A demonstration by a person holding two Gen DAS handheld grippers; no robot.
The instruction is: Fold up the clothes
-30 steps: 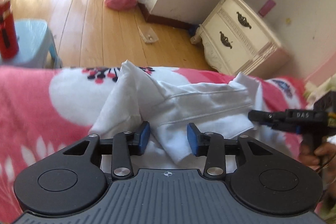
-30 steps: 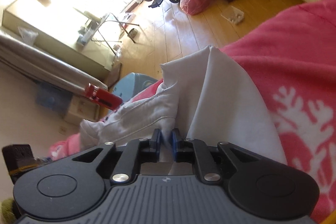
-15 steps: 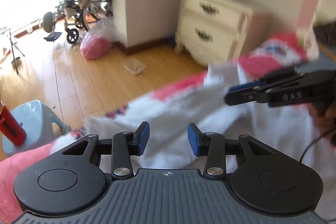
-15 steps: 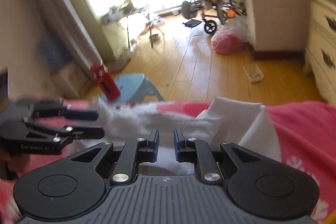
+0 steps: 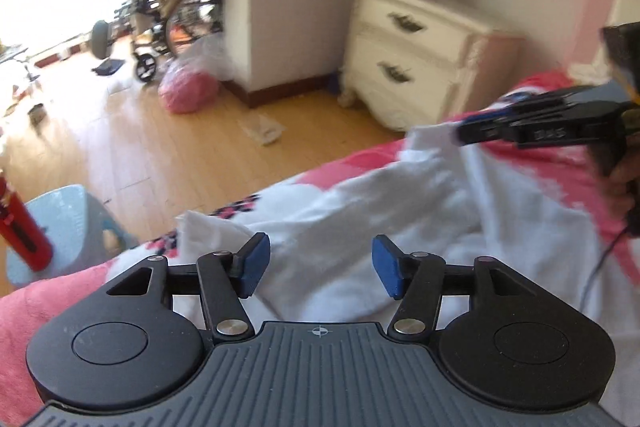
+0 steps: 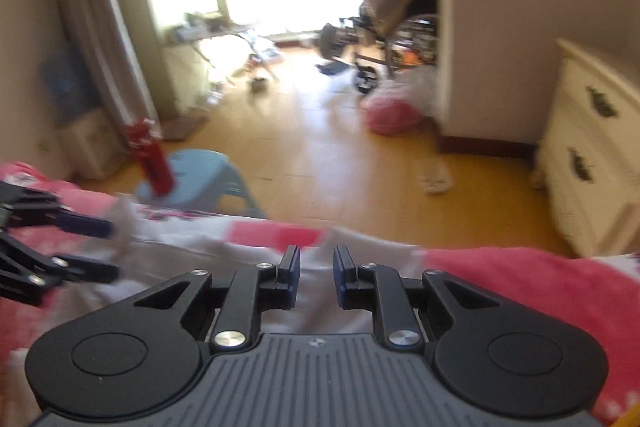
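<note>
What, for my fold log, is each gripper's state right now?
Left gripper: open, fingers have just been opening, nothing gripped above the white garment.
Right gripper: fingers narrowly apart at the garment; a grip cannot be told.

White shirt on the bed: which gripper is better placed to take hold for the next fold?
Probably left. The left gripper, its jaws just opened wide, sits empty right over the shirt. The right gripper is open only narrowly, nothing pinched, near the shirt's far edge.
</note>
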